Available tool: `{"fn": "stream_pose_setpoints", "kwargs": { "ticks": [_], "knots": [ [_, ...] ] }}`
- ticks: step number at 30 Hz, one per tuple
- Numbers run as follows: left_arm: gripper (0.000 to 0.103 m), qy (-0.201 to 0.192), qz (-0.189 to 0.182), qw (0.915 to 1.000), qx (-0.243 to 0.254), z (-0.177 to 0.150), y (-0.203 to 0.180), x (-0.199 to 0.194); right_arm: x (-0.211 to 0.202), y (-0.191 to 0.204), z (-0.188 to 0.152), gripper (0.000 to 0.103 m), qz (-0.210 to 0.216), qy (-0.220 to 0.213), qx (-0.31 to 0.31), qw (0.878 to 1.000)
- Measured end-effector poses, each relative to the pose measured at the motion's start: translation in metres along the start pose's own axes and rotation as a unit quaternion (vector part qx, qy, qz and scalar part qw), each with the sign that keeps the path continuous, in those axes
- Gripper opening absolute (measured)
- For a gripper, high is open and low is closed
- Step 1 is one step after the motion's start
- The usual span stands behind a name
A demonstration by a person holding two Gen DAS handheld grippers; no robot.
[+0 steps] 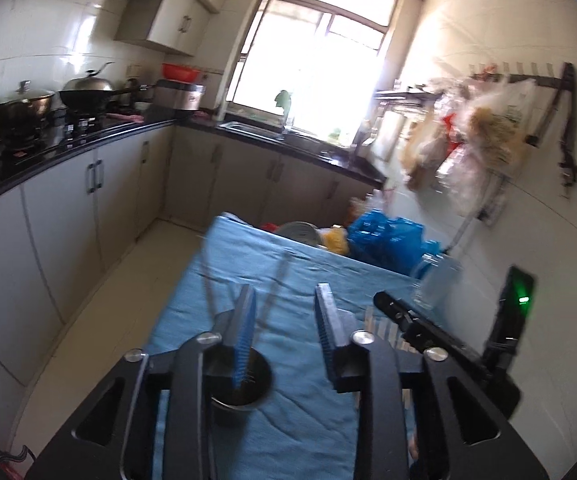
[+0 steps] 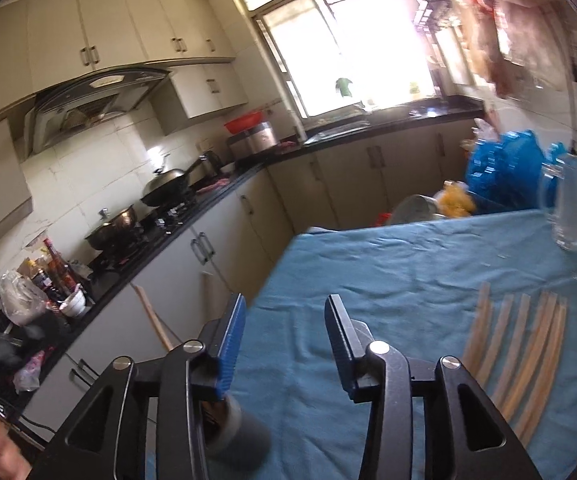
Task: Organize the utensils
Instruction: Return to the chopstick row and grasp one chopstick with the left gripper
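Note:
A dark metal cup (image 1: 244,384) stands on the blue cloth (image 1: 288,420), partly behind my left gripper's left finger. Two chopsticks (image 1: 274,288) lean up out of it. My left gripper (image 1: 284,308) is open, with only cloth showing between its blue pads. In the right wrist view the same cup (image 2: 244,436) sits at the lower left with wooden chopsticks (image 2: 154,320) sticking out. Several more wooden chopsticks (image 2: 520,356) lie side by side on the cloth (image 2: 388,280) to the right. My right gripper (image 2: 286,320) is open and holds nothing.
A clear glass (image 2: 568,208) stands at the cloth's far right. Blue plastic bags (image 2: 504,168), a yellow bag and a metal bowl sit beyond the table's far edge. A black stand with a green light (image 1: 518,304) is by the right wall. Kitchen counters (image 1: 68,144) run along the left.

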State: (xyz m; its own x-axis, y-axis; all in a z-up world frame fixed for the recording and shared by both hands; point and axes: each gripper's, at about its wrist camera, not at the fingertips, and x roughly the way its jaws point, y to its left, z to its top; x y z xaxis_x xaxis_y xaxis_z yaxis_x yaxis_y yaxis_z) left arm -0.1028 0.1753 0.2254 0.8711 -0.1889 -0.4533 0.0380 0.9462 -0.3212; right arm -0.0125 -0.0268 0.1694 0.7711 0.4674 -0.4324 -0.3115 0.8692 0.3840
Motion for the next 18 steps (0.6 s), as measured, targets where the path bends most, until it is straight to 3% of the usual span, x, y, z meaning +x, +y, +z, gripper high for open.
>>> {"fn": "stream_pose_setpoints", "kwargs": {
  "ticks": [4, 10, 13, 18],
  "knots": [
    [0.037, 0.028, -0.040, 0.9986, 0.020, -0.022, -0.035, 0.007, -0.032, -0.058, -0.016, 0.047, -0.046, 0.010, 0.020, 0.999],
    [0.037, 0.121, -0.070, 0.9899, 0.023, -0.068, -0.076, 0.072, -0.073, -0.158, -0.049, 0.047, -0.126, 0.049, 0.078, 0.988],
    [0.037, 0.170, -0.060, 0.9831, 0.031, -0.094, -0.092, 0.119, -0.078, -0.187, -0.067, 0.047, -0.136, 0.082, 0.089, 0.983],
    [0.029, 0.212, -0.042, 0.9754, 0.041, -0.122, -0.105, 0.183, -0.066, -0.208, -0.089, 0.047, -0.119, 0.124, 0.102, 0.980]
  ]
}}
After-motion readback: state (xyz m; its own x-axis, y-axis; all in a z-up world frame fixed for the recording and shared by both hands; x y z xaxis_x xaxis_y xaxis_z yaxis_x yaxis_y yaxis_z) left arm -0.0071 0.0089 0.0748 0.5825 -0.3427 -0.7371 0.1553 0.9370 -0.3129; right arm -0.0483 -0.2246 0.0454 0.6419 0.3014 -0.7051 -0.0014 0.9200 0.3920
